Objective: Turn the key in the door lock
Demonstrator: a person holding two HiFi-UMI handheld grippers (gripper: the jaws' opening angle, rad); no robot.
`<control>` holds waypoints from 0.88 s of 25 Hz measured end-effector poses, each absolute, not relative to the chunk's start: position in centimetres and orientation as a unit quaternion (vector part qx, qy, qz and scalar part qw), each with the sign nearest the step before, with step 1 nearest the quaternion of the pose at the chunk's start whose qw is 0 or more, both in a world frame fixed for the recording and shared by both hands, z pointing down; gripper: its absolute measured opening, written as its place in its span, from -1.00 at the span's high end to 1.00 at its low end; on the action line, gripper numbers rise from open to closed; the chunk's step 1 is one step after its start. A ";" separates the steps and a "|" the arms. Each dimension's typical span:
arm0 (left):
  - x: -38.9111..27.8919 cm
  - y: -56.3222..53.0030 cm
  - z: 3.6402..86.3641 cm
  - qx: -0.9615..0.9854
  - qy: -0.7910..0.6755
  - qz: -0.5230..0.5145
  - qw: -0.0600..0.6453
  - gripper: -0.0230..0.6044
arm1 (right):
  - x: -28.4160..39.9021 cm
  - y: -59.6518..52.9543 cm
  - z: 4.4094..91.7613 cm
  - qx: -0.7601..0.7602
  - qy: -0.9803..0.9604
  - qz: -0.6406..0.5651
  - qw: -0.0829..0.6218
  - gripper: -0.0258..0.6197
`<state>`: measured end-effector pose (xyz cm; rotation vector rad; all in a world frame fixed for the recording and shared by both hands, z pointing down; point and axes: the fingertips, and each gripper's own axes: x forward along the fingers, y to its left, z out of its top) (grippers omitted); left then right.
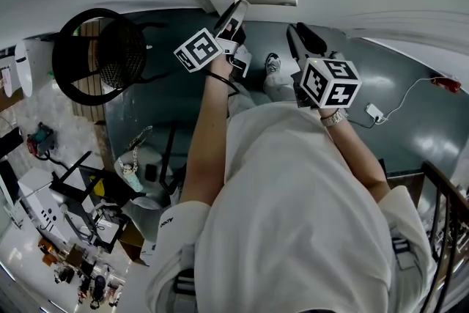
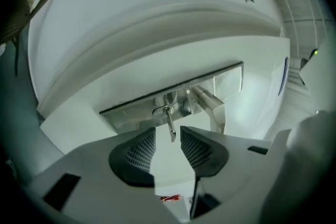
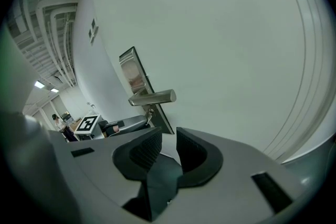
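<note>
Left gripper [image 2: 168, 140] has its jaws apart around the key [image 2: 170, 122] at twelve o'clock, either before gripping or after release. Right gripper [image 3: 168, 138] is parted and empty.

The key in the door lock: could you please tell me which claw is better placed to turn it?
Left. The left claw faces the key, whose tip sits between its open pads, untouched. The right claw stands back from the door, empty.

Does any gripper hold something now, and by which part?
Nothing is held. The left gripper's fingers stand apart around the small silver metal key; the right gripper is empty.
</note>
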<state>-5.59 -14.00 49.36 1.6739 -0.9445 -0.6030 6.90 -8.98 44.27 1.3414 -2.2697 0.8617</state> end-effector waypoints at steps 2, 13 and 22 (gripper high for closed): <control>-5.6 -13.6 49.5 0.718 -0.403 -0.227 0.520 0.47 | 6.7 -9.0 44.4 0.473 -0.805 0.307 0.184 0.65; -6.4 -12.1 49.1 0.783 -0.560 0.114 0.245 0.47 | 6.3 -8.9 44.4 0.451 -0.817 0.307 0.186 0.65; -5.0 -13.5 48.8 0.721 -0.593 0.357 -0.017 0.47 | 7.5 -9.2 44.7 0.430 -0.828 0.306 0.191 0.65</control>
